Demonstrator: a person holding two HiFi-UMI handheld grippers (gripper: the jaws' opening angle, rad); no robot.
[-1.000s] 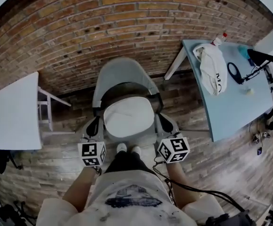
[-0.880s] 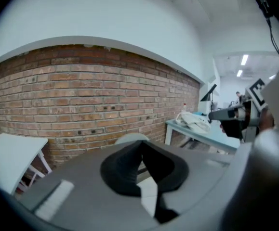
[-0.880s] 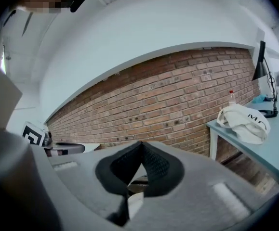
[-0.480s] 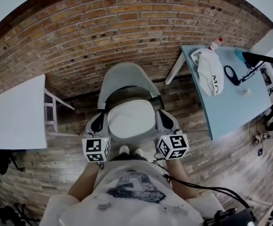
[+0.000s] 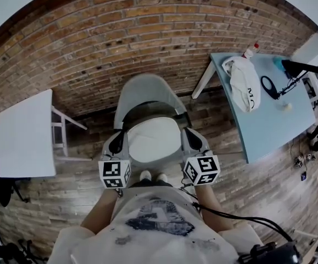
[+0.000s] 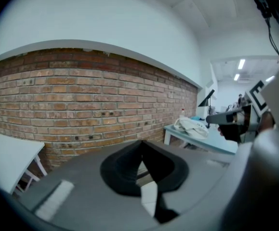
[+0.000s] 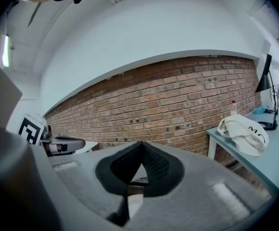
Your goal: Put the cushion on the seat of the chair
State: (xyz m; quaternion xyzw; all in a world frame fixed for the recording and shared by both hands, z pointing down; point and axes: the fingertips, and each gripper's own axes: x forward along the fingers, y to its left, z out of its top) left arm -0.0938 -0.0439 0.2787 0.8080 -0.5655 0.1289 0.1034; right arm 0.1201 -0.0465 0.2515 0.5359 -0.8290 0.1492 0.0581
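Note:
A white cushion lies on the seat of the grey chair, whose back stands toward the brick wall. My left gripper is at the cushion's left edge and my right gripper at its right edge, both pointing toward the chair back. In the left gripper view the black pads of the left gripper meet at the tips with nothing between them. The right gripper is closed tip to tip the same way. I cannot tell whether either one touches the cushion.
A white side table stands at the left. At the right, a light blue table carries a white bag, a bottle and a black lamp. The person's feet are at the chair's front edge. The floor is wood planks.
Both grippers have risen a little and now sit closer against the cushion's sides. The cushion has stayed in place on the seat.

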